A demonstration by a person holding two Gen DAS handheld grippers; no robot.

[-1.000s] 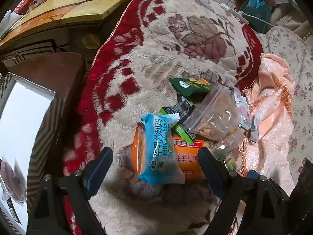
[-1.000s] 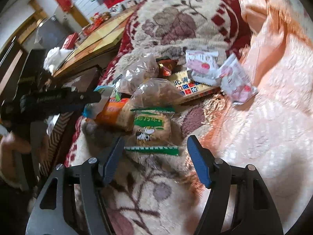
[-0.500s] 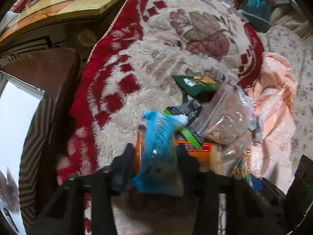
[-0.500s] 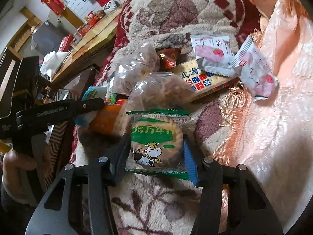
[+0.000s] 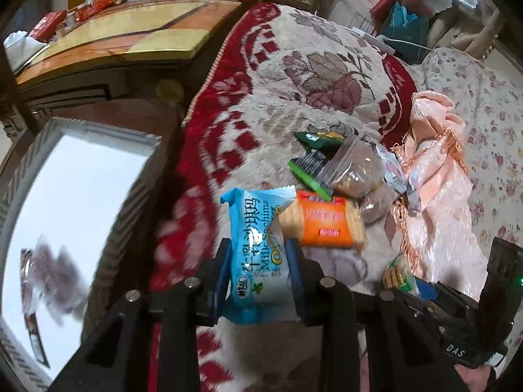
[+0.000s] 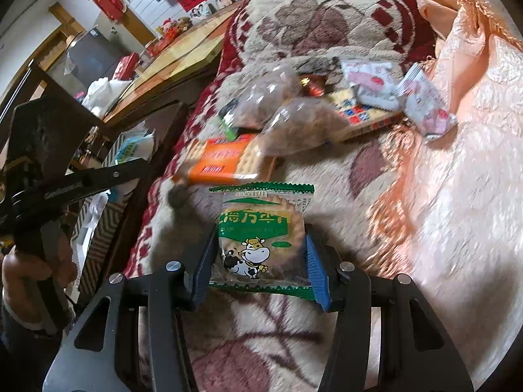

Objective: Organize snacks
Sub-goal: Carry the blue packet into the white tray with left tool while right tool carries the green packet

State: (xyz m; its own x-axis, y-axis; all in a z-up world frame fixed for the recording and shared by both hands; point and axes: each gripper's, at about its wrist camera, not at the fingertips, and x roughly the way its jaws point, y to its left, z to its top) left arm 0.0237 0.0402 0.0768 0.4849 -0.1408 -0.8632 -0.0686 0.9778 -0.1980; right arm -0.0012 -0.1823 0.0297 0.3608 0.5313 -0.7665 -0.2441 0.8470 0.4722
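Both hands are at the pick-up step over the plush red-and-cream floral blanket (image 5: 294,75). The white-lined patterned box (image 5: 81,196) beside it holds a blurred dark packet (contents otherwise unclear); carrying there seems next. The left gripper (image 5: 258,272) fingers are closing on the light-blue sachima packet (image 5: 256,251). The right gripper (image 6: 260,261) fingers clamp the green-edged cow-print biscuit packet (image 6: 261,238).

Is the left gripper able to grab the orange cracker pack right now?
Probably not yet. The left gripper is closing on the blue snack packet, so it is full. The orange cracker pack lies uncovered just beyond, apart from its fingers.
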